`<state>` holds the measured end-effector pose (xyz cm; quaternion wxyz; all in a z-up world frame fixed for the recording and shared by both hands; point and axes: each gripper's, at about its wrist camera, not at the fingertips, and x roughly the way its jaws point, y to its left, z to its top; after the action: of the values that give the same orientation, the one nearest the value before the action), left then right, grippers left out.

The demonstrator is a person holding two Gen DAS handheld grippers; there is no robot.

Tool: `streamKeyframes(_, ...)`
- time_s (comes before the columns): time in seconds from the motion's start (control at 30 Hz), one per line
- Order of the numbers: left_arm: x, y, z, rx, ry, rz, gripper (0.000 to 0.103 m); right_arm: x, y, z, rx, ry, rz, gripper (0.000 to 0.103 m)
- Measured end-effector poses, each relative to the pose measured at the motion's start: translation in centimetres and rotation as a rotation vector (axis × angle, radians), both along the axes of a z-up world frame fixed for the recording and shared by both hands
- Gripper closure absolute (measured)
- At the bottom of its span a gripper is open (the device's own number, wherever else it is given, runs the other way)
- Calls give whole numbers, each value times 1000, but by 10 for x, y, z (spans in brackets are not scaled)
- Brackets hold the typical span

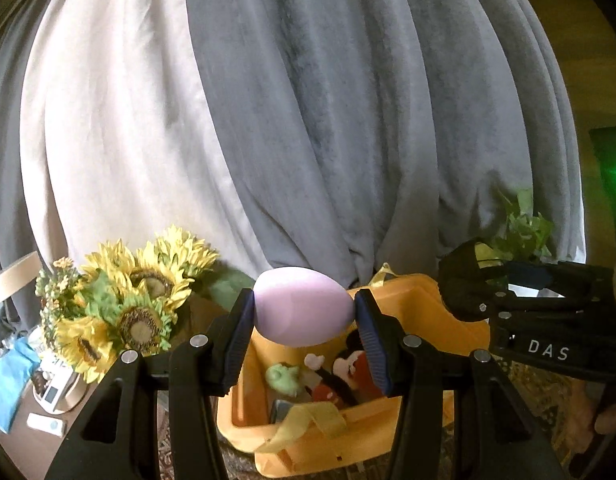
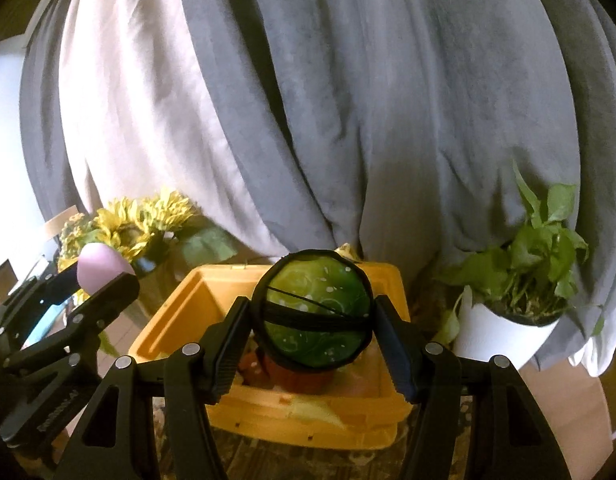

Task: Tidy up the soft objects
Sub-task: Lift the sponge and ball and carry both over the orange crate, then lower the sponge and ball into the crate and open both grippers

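Two soft balls in your grippers, above the yellow bin.

Sunflowers (image 1: 135, 300) stand at the far left before the grey curtain (image 1: 328, 120). Your left gripper (image 1: 303, 310) is clamped on a pale purple egg-shaped ball (image 1: 303, 306), one pad against each end, held above the yellow bin (image 1: 448, 320); in the bin under it lie a small green plush (image 1: 285, 378) and a red and black mouse toy (image 1: 344, 376). Your right gripper (image 2: 312, 320) grips a green ball (image 2: 312, 316) wrapped in black netting and cord, held over the bin's middle. A potted plant (image 2: 524, 264) in a white pot stands at the right, just beside the bin.
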<state>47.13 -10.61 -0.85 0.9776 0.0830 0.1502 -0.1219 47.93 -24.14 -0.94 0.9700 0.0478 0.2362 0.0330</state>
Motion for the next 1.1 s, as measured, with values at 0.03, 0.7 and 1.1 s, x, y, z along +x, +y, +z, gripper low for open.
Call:
streamKeyframes(0.03, 3, 0, 0, 1, 1, 2, 53, 5, -1, -1, 4, 5, -1, 40)
streamKeyframes(0.7, 73, -7, -31, 16, 155, 21, 53, 78, -12, -32, -6, 140, -23, 40)
streamKeyframes(1.1, 100, -10, -61, 46, 296, 19, 52, 104, -16, -60, -22, 278, -30, 40)
